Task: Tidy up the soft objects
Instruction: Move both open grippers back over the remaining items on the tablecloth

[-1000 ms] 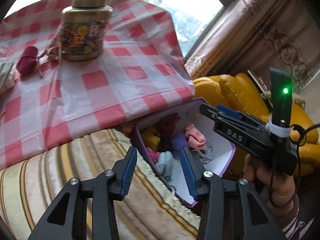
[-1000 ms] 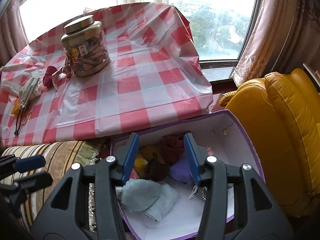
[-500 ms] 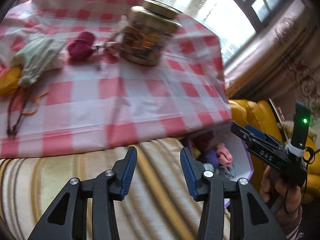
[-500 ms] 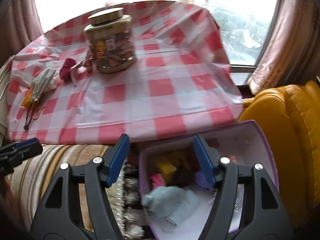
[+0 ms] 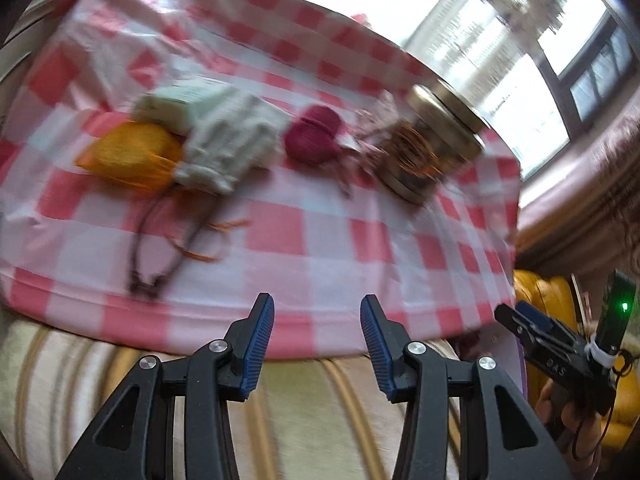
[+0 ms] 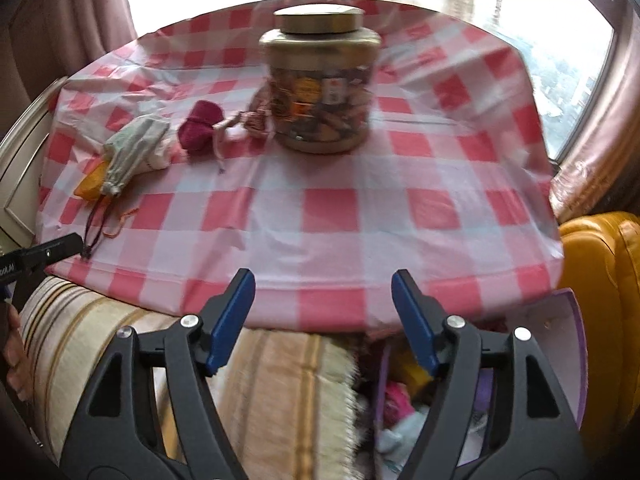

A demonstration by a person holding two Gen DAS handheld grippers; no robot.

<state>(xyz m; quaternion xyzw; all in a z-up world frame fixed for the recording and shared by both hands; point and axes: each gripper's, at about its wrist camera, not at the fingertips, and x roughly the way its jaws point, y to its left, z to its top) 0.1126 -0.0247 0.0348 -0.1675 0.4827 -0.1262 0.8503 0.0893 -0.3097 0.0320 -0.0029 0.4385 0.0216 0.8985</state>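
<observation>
On the red-checked tablecloth [image 5: 332, 232] lie an orange pouch [image 5: 128, 156], a pale green pouch [image 5: 224, 140] and a maroon pouch [image 5: 314, 140], all blurred. The right wrist view shows the same orange pouch [image 6: 92, 184], green pouch [image 6: 136, 148] and maroon pouch [image 6: 200, 128] at the table's left. My left gripper [image 5: 317, 312] is open and holds nothing, hovering over the table's near edge. My right gripper [image 6: 323, 284] has its jaws opening, nothing between them. A purple box [image 6: 568, 360] with several soft items sits low at the right.
A gold-lidded jar [image 6: 320, 84] stands at the back of the table beside the maroon pouch. A striped sofa cover [image 6: 272, 392] runs below the table edge. A yellow armchair [image 6: 600, 280] is at the right. Windows and curtains stand behind.
Both grippers swung left, away from the purple box and toward the table. The box left the left wrist view. The right jaws spread wider; the left jaws kept their gap.
</observation>
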